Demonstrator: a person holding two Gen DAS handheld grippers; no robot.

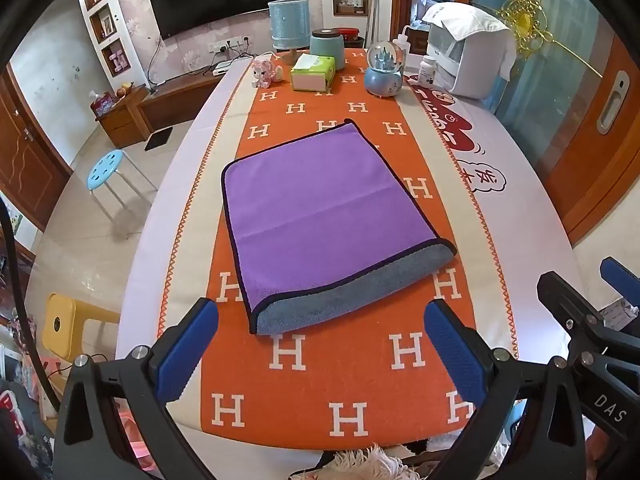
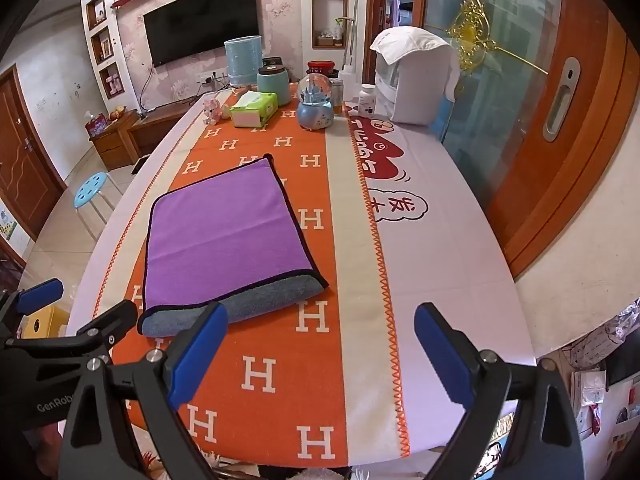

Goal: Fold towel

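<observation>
A purple towel (image 1: 320, 208) with a dark hem lies folded over on the orange H-pattern runner (image 1: 340, 380). Its grey underside (image 1: 352, 296) shows along the near edge. It also shows in the right wrist view (image 2: 224, 232). My left gripper (image 1: 320, 344) is open and empty, just short of the towel's near edge. My right gripper (image 2: 320, 352) is open and empty, to the right of the towel's near corner, above the runner. The right gripper also shows at the right edge of the left wrist view (image 1: 592, 320), and the left gripper at the left edge of the right wrist view (image 2: 72, 320).
At the table's far end stand a green tissue box (image 1: 313, 73), a snow globe (image 1: 384, 70), a teal jar (image 1: 327, 49), a blue lamp (image 1: 289, 24), a pink toy (image 1: 264, 72) and a white appliance (image 1: 468, 52). A blue stool (image 1: 106, 170) stands left of the table.
</observation>
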